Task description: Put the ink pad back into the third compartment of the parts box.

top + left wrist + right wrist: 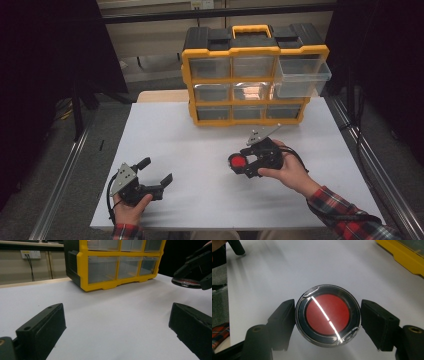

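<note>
A round clear case with a black ring and a red centre (237,161) is held flat between the jaws of my right gripper (240,164), a little above the white table (200,140). In the right gripper view the case (327,315) sits between both pads, which press on its rim. In the left gripper view the same case (186,282) hangs at the upper right. My left gripper (156,170) rests low at the table's front left, open, with nothing between its fingers (42,327).
A yellow and black drawer organizer (250,75) with clear drawers stands at the table's far side. Its top right drawer (302,75) is pulled out. Dark curtains flank both sides, and metal rails run along the table's left and right.
</note>
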